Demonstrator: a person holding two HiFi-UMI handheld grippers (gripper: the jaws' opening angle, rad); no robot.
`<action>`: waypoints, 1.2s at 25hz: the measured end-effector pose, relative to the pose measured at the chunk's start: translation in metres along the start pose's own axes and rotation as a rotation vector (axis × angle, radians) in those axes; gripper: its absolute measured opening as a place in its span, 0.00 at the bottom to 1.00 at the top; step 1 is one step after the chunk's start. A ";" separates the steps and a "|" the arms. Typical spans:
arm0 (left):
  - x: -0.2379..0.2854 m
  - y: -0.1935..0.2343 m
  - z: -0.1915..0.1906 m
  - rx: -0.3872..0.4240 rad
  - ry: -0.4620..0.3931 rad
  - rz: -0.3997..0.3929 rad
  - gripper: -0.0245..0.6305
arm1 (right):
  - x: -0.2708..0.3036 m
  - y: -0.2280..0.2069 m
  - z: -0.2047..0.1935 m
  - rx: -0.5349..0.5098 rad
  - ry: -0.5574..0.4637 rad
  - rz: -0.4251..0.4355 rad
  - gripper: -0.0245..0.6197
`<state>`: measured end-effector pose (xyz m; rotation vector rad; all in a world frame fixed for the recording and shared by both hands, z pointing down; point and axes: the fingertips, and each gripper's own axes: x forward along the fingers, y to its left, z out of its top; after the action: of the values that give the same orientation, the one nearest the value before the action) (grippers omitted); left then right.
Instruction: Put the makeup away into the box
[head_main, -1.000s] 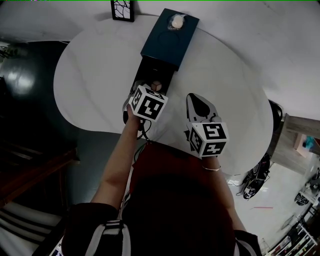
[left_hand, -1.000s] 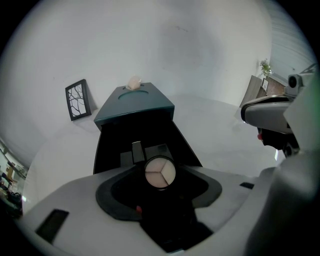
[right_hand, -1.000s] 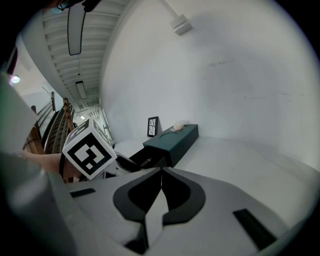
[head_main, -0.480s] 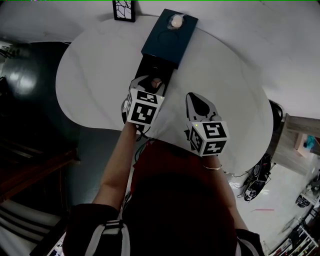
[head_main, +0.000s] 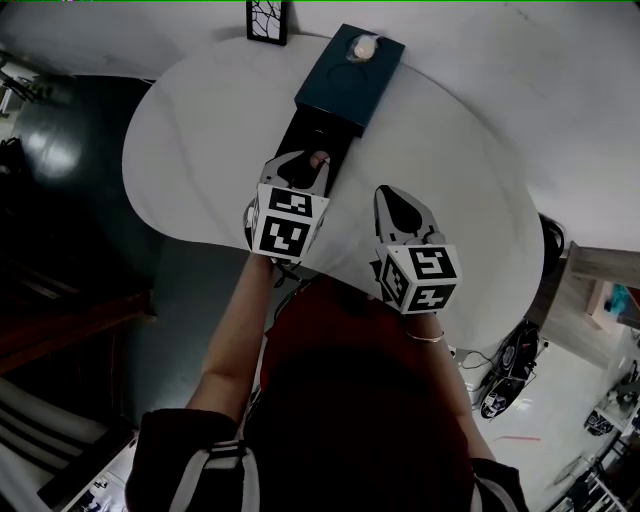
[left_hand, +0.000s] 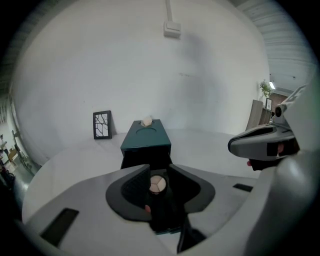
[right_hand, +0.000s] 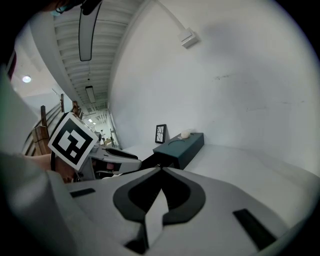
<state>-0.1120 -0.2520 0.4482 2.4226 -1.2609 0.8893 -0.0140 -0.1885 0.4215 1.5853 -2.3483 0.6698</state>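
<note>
Head view: a white, round-cornered bench (head_main: 200, 150) seen steeply from above, bare but for a few things toward its far edge.
Box: a dark teal box (head_main: 350, 85) reaches from the far edge toward the middle of the bench. Its drawer (head_main: 322, 130) is pulled out toward the near edge and is dark inside.
On the box: a small pale lump (head_main: 362, 46) sits at the far end of the top, beside a shallow round dip.
Picture: a black frame (head_main: 267, 20) with a branching pattern stands upright at the far edge, left of the box and apart from it.
Makeup: a small round pot (left_hand: 156, 184), its cream top split in three, lies down in the open drawer and shows in the gap between the left jaws.
Left gripper (head_main: 303, 165): held over the drawer and tilted down. Its jaws stand partly spread and have just been closing. The pot sits close to the left pad with dark space on its other side, so no pinch shows.
Right gripper (right_hand: 160, 169): over the bench near its near edge, right of the drawer and apart from it. Its jaws are pressed together with nothing between them.
Wall (left_hand: 150, 60): plain white behind the far edge, with a small fitting (left_hand: 172, 29) and a thin conduit running up from it.
Floor (head_main: 60, 150): dark and glossy left of the bench. It is paler at the right, where cables (head_main: 510, 360) lie.
Room beyond: the right gripper view shows a long hall with a ribbed ceiling and a strip lamp (right_hand: 87, 30).
</note>
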 end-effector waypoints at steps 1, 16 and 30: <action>-0.004 0.000 0.002 -0.007 -0.013 0.007 0.23 | -0.002 0.001 0.001 -0.006 -0.005 0.004 0.06; -0.075 -0.014 0.002 -0.143 -0.185 0.130 0.08 | -0.043 0.020 0.011 -0.070 -0.065 0.086 0.06; -0.129 -0.046 -0.006 -0.214 -0.296 0.202 0.07 | -0.081 0.033 0.017 -0.124 -0.126 0.177 0.06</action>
<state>-0.1329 -0.1386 0.3737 2.3444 -1.6369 0.4212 -0.0122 -0.1207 0.3641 1.4181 -2.5889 0.4595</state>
